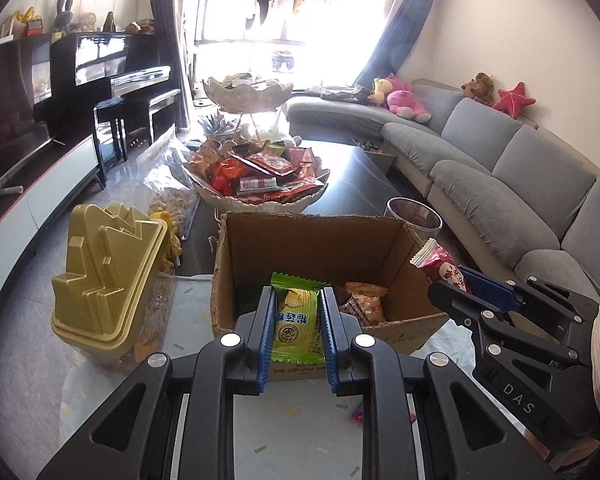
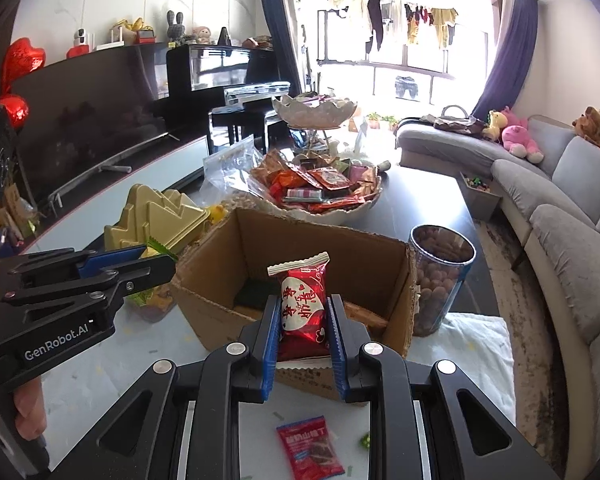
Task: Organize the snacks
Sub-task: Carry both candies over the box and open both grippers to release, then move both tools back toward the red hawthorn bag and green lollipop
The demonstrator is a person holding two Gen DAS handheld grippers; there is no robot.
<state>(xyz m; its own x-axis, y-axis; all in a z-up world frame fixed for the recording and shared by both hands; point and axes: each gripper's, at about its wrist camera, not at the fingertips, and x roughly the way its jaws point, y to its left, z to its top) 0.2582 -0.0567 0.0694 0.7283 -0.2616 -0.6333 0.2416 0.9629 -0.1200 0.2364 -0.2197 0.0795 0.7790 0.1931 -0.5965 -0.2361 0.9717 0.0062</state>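
1. Left gripper (image 1: 296,320), low centre of its own frame: closed on a green snack packet (image 1: 298,322), blue pads pressing both long edges, packet upright, serrated top above the fingertips.
2. Right gripper (image 2: 303,322), low centre of its own frame: clamped on a red snack packet (image 2: 303,300) with a white heart label, crimped top standing clear of the jaws.
3. Both packets lifted just in front of the cardboard box (image 1: 320,240), which fills the middle of each frame, flaps open, a few orange-wrapped snacks (image 1: 364,304) lying in its lower right corner.
4. Likely step: carrying each packet to its sorting place. Probably the box or the tiered snack bowl (image 1: 256,184) heaped with wrappers just above the box in frame; which one cannot be told.
5. Advice for the carry: keep the grips steady, since thin foil slips easily; keep the packets upright and clear of the box's near wall before moving over it.
6. Keep the two tools apart; close together in both views, so collision is a risk.
7. Release low inside the target, one side at a time, away from the clear jar (image 2: 440,280) of nuts at right and the gold-lidded container (image 1: 108,276) at left.
8. Loose red packet (image 2: 310,454) on the cloth at bottom centre of the right view: still to be collected.
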